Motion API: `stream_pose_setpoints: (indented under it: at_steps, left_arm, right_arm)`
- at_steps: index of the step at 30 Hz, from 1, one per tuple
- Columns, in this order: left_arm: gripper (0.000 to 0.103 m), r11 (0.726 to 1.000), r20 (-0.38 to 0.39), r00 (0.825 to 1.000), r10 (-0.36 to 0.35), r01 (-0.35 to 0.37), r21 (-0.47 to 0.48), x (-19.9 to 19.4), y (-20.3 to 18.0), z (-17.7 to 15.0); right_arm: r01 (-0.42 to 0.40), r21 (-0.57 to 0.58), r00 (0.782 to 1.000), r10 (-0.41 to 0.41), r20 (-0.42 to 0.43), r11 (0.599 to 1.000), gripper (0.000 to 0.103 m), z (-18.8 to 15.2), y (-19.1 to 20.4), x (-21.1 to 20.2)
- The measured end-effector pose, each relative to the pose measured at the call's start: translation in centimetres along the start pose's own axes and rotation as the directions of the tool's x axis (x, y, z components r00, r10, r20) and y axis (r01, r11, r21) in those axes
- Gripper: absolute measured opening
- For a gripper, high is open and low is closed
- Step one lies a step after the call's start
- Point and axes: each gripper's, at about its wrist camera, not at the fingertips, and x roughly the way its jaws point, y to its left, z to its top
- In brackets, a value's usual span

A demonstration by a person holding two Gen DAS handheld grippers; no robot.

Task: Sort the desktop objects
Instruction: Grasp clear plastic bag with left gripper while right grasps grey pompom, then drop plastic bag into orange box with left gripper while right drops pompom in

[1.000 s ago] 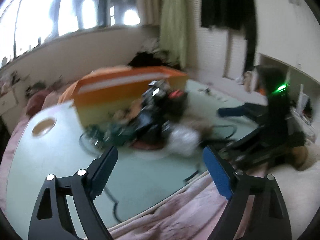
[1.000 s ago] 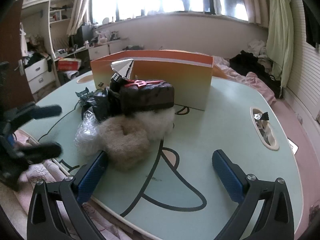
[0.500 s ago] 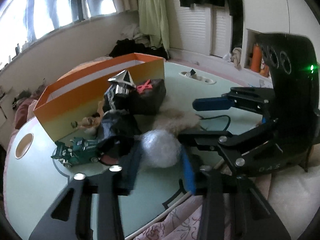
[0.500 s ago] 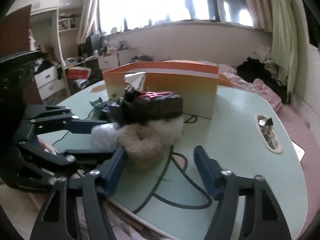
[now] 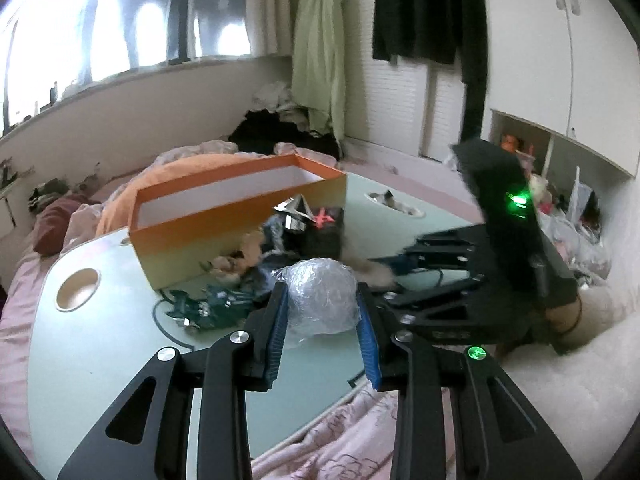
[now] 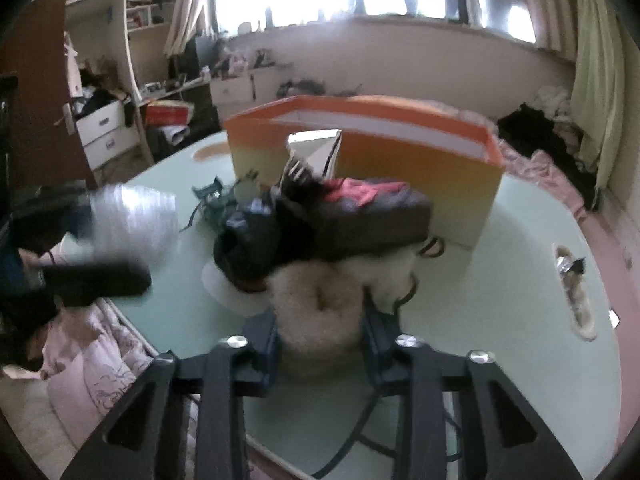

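My left gripper [image 5: 322, 322] is shut on a ball of clear plastic wrap [image 5: 322, 296] and holds it a little above the pale green table [image 5: 100, 344]. The ball also shows blurred in the right wrist view [image 6: 132, 220]. My right gripper [image 6: 322, 334] is shut on a beige fluffy ring [image 6: 320, 304] at the front of the pile. Behind it lie a dark pouch with a red mark [image 6: 372, 212], a black bundle [image 6: 248, 244], and a green toy car [image 5: 200, 308]. An open orange box [image 5: 236, 216] stands behind the pile.
The table has a round hole [image 5: 77, 284] at its left and an oval slot with small items [image 6: 574, 288] at its right. Pink bedding [image 5: 352, 436] lies below the table's near edge. A silver cone [image 6: 316, 152] stands against the box.
Both grippers have closed: the left one on the plastic ball, the right one on the fluffy ring. The left gripper has lifted the ball off the table.
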Motion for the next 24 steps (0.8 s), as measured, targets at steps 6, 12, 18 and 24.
stream_pose_setpoints:
  at_steps: [6,12,18,24]
  left_arm:
    - [0.034,0.999,0.032,0.999,-0.008,0.009,-0.036,-0.5,1.1,1.1]
    - [0.034,0.993,0.126,0.990,0.069,-0.056,-0.099,0.4,4.2,6.6]
    - [0.049,0.938,0.086,0.985,0.147,-0.111,-0.329,5.7,10.5,10.2]
    - [0.075,0.918,-0.100,0.983,0.154,-0.179,-0.355,10.8,12.5,7.5]
  right_arm:
    - [-0.069,0.034,0.993,0.066,0.095,0.997,0.032,0.1,-1.2,-3.9]
    - [-0.065,0.131,0.979,0.038,0.201,0.989,0.032,7.0,-4.6,-5.3]
    - [0.007,0.161,0.992,-0.027,0.121,0.987,0.034,13.8,-6.1,0.7]
    - [0.120,0.080,0.989,-0.112,-0.099,0.990,0.062,12.5,-5.6,7.7]
